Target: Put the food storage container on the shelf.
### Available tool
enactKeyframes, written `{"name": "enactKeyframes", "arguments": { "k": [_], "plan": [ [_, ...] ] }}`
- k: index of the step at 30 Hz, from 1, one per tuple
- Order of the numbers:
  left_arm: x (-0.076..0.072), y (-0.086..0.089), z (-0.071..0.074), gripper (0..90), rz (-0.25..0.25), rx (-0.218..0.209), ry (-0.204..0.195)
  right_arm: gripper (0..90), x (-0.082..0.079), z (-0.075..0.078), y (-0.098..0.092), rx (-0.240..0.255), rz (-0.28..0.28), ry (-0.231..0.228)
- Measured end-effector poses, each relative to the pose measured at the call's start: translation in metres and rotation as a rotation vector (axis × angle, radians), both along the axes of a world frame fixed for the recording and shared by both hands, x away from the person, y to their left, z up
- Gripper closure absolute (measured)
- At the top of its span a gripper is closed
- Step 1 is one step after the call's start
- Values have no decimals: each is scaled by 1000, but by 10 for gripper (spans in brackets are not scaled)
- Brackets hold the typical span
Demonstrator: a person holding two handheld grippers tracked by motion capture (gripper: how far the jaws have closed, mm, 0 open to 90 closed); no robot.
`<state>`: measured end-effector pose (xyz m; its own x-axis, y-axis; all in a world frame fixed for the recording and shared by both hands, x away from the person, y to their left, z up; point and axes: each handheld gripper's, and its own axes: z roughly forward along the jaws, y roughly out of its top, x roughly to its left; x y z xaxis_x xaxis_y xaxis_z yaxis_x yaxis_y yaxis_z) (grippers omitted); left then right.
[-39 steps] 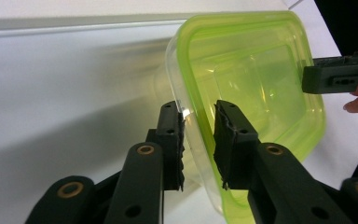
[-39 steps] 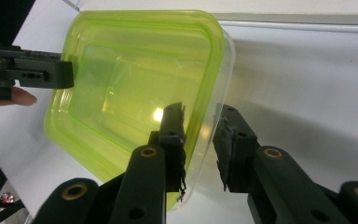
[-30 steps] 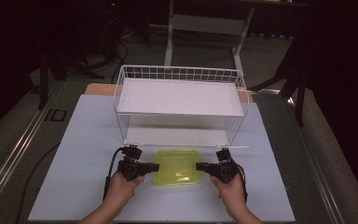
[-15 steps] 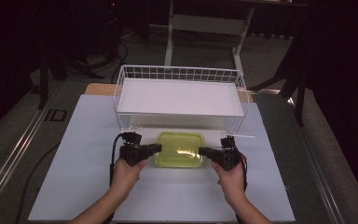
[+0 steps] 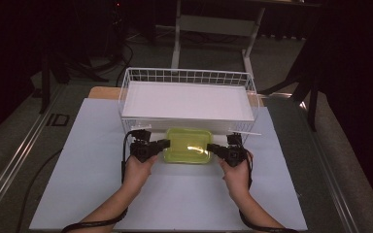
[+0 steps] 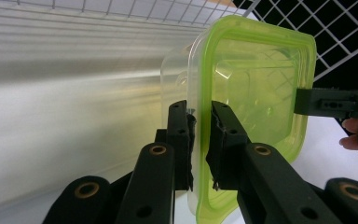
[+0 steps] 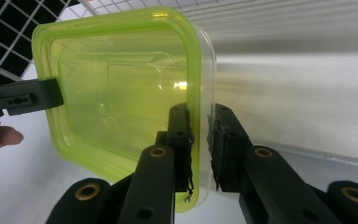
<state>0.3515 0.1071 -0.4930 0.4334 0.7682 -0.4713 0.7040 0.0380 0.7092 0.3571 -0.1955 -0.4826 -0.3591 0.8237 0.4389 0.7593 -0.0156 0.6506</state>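
White table (image 5: 87,160), hand-held grippers (image 5: 166,143) (image 5: 211,147) clamping container (image 5: 187,151)

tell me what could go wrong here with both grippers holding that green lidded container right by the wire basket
1. Both the left gripper and right gripper pinch only the thin rim of the container at opposite ends; uneven motion of the hands could flex it or let an edge slip.
2. The wire basket wall stands close behind the container, so pushing it forward without lifting may knock it against the wires.
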Motion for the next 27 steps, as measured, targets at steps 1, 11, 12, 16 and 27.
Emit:
{"name": "enactKeyframes", "arguments": {
  "k": [1,11,12,16,27],
  "plan": [
    [0,0,0,806,0,0,0,793,0,0,0,0,0,0],
    [17,1,-10,803,30,-26,26,792,15,-9,5,-18,-28,-4],
    [18,2,-10,803,34,-32,30,792,16,-9,5,-9,-32,7],
    [22,1,-11,784,23,1,10,787,20,-9,6,-8,-39,7],
    [27,-6,-20,677,55,21,-15,723,26,-14,8,-53,-96,-52]
  ]
}}
